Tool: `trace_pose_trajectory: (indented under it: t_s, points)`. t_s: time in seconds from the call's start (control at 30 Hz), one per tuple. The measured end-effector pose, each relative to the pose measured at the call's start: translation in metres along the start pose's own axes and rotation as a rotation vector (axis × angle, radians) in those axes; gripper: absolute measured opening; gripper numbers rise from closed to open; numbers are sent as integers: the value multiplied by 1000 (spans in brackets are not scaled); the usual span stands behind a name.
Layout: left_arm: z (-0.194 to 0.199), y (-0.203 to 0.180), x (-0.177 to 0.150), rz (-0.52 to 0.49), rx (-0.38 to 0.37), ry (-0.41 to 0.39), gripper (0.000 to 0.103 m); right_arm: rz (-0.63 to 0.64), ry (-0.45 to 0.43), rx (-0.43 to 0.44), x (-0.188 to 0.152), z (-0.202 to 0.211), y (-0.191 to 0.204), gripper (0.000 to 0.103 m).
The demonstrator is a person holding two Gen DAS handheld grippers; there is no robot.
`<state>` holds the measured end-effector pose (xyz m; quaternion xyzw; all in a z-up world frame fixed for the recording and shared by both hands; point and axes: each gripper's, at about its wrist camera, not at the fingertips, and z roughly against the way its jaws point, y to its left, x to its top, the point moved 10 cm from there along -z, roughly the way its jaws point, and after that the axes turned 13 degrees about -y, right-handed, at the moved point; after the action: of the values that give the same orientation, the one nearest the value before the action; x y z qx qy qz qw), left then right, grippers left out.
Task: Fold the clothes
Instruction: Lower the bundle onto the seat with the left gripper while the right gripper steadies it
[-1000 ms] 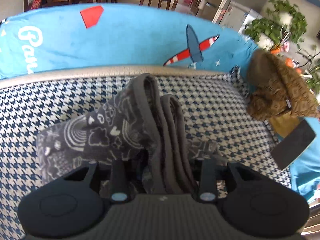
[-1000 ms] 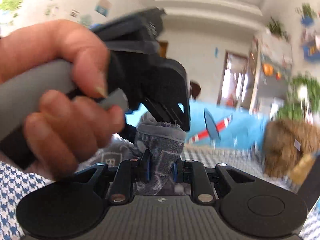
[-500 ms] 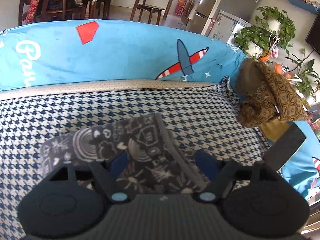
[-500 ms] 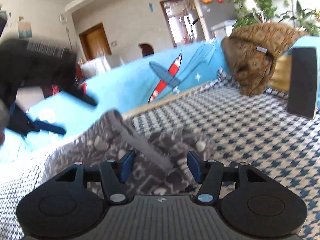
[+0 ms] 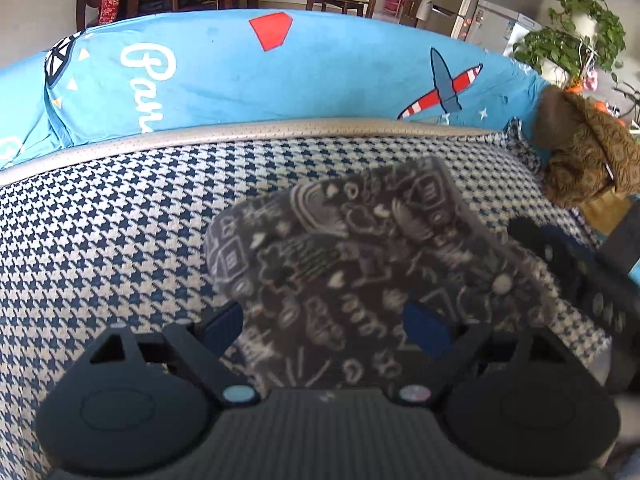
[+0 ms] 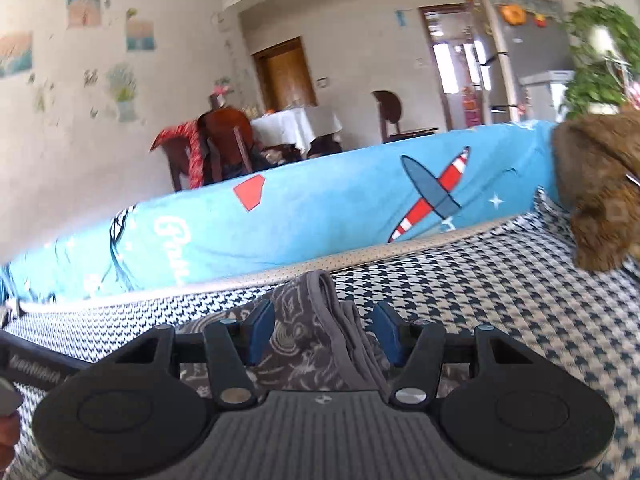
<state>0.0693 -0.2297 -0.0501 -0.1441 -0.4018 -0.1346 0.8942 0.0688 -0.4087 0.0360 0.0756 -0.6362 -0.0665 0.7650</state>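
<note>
A dark grey garment with white doodle print (image 5: pixel 348 256) lies folded on the houndstooth seat cushion (image 5: pixel 120 232). My left gripper (image 5: pixel 326 326) hovers open just above its near edge, blue pads wide apart, nothing between them. In the right wrist view the same garment (image 6: pixel 304 332) shows its folded edges stacked up, and my right gripper (image 6: pixel 324 330) stands open with its pads on either side of that fold, not pinching it. The right gripper's dark body (image 5: pixel 576 272) appears blurred at the garment's right side in the left wrist view.
A blue sofa back with a plane print (image 5: pixel 280 80) rises behind the cushion. A brown patterned bundle (image 5: pixel 584 152) sits at the far right corner. The left gripper's handle (image 6: pixel 36 364) shows at the left edge. Chairs and a table stand beyond the sofa.
Both grippers let go of the garment, which dropped from a raised fold to lie on the cushion. The left gripper drew back and leftward; the right one lowered to the garment's folded edge.
</note>
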Motion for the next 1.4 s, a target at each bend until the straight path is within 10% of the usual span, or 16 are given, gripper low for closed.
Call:
trace_pose_trajectory:
  t_s: [0.47, 0.57, 0.73, 1.1, 1.4]
  points:
    - [-22, 24, -29, 36, -20, -21, 92, -167, 208, 8, -39, -70, -14, 65]
    - [-24, 26, -34, 39, -23, -20, 96, -184, 212, -29, -46, -75, -21, 32]
    - [-25, 26, -38, 32, -31, -22, 98, -215, 181, -76, -49, -79, -33, 15]
    - [-28, 26, -46, 13, -43, 7, 103, -196, 230, -186, -68, -97, -49, 25]
    - [-23, 22, -42, -35, -19, -28, 103, -186, 138, -67, -19, -52, -40, 34]
